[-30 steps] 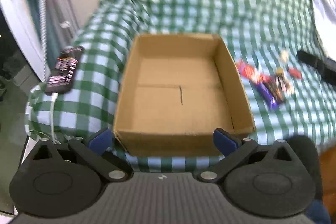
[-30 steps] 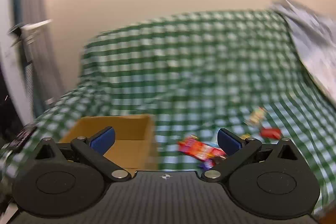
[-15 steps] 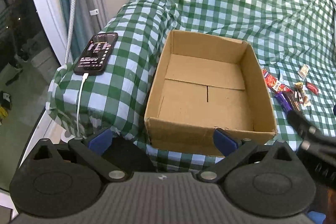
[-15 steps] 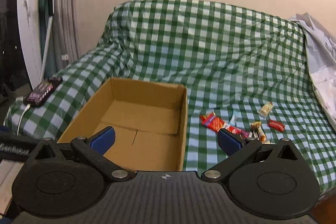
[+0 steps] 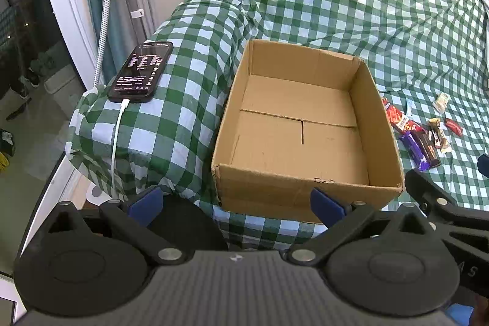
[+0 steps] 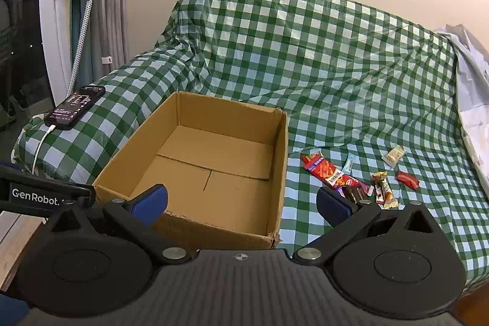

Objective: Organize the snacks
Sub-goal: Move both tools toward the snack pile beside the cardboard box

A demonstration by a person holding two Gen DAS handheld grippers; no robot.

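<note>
An open cardboard box [image 6: 211,170] sits on a sofa [image 6: 321,57] draped in green-checked cloth, nothing inside it. Just right of the box lies a cluster of snacks [image 6: 357,176], the nearest ones partly hidden behind the right gripper [image 6: 241,199], whose blue-padded fingers [image 6: 149,202] stand wide apart. A phone [image 6: 75,107] with a white cable rests on the left armrest.

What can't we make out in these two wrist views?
- Phone screen text: too small in both views.
- Dark snack bars: partly behind the right gripper finger in the right view.
- Brand text on the small wrappers: too small.
- Cardboard box near wall: lower part hidden by the left gripper.
</note>
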